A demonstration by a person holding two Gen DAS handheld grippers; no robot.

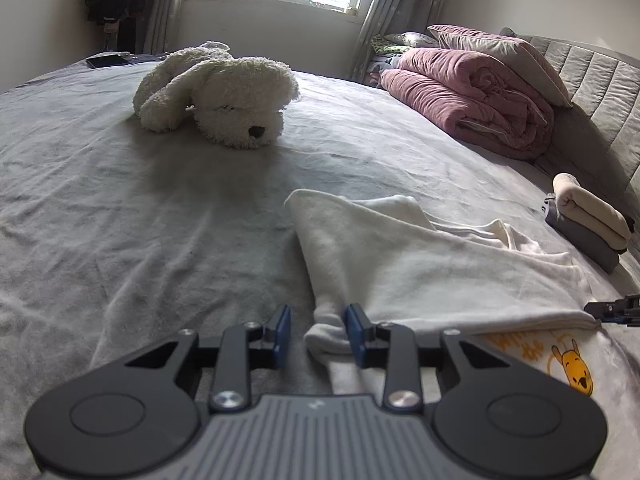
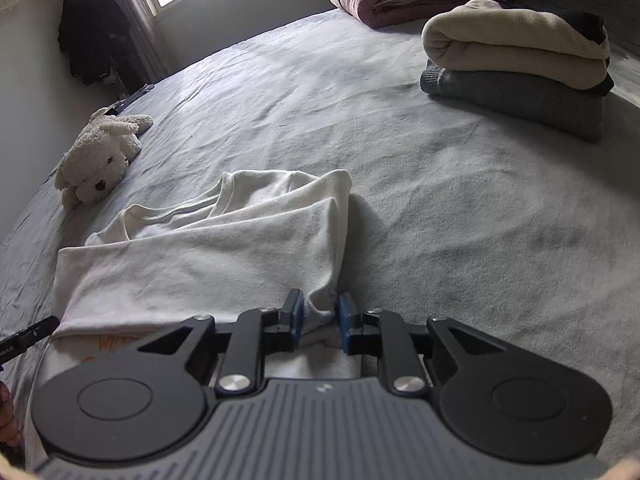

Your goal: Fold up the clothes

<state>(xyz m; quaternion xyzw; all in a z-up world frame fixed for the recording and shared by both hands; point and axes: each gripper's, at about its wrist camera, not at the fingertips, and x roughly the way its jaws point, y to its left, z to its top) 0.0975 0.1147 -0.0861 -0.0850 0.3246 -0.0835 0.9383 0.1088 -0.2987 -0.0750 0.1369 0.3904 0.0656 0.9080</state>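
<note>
A white T-shirt (image 1: pixel 420 264) with a yellow cartoon bear print (image 1: pixel 574 368) lies partly folded on the grey bed sheet (image 1: pixel 140 220). It also shows in the right wrist view (image 2: pixel 192 256). My left gripper (image 1: pixel 318 330) is open around the shirt's near left corner; cloth touches only the right pad. My right gripper (image 2: pixel 318 318) stands around the near right corner, jaws slightly apart with bunched cloth between the pads. The right gripper's tip shows in the left wrist view (image 1: pixel 612 310); the left gripper's tip shows in the right wrist view (image 2: pixel 28 336).
A white plush dog (image 1: pixel 224 92) lies further up the bed. A stack of folded clothes (image 2: pixel 516 64), cream on grey, sits to the right. A pink quilt (image 1: pixel 472 96) and pillows lie by the headboard. A window is behind.
</note>
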